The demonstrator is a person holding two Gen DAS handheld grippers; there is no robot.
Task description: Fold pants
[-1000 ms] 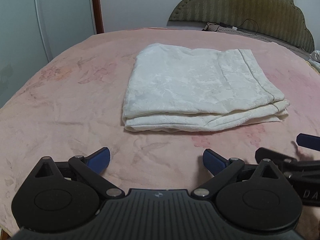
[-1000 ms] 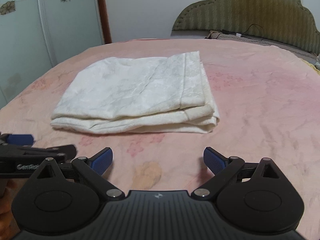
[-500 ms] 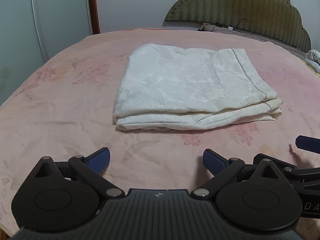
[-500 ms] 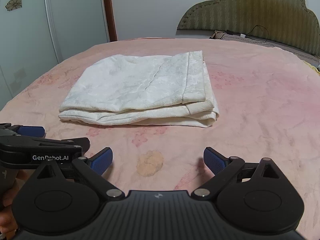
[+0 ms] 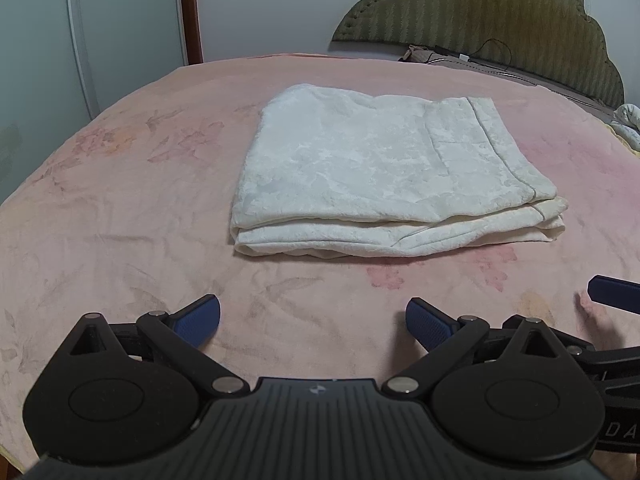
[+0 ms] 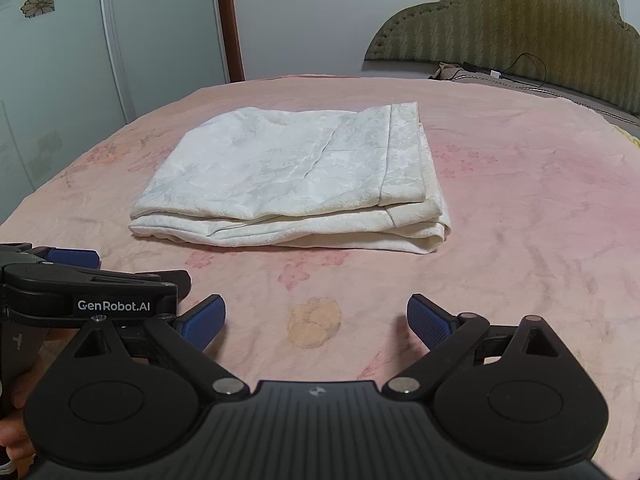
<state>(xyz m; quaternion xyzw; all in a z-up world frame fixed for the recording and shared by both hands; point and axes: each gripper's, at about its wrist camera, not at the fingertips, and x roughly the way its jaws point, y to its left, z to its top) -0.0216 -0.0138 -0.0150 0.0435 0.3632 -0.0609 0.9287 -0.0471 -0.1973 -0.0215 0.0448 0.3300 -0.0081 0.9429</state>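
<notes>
The white pants (image 5: 384, 176) lie folded in a flat rectangular stack on the pink bedspread (image 5: 120, 200); they also show in the right wrist view (image 6: 296, 180). My left gripper (image 5: 313, 320) is open and empty, low over the bedspread, a short way in front of the stack. My right gripper (image 6: 316, 318) is open and empty too, in front of the stack. The right gripper's blue fingertip (image 5: 612, 294) shows at the right edge of the left wrist view. The left gripper's body (image 6: 92, 288) shows at the left of the right wrist view.
A green padded headboard (image 5: 500, 20) stands at the far right end of the bed. A cable and small items (image 6: 496, 74) lie near it. Glass wardrobe doors (image 6: 80, 40) stand to the left. A white cloth (image 5: 628, 120) lies at the right edge.
Both grippers have pulled back and risen a little from the folded pants, which look farther away. Both stay open and empty.
</notes>
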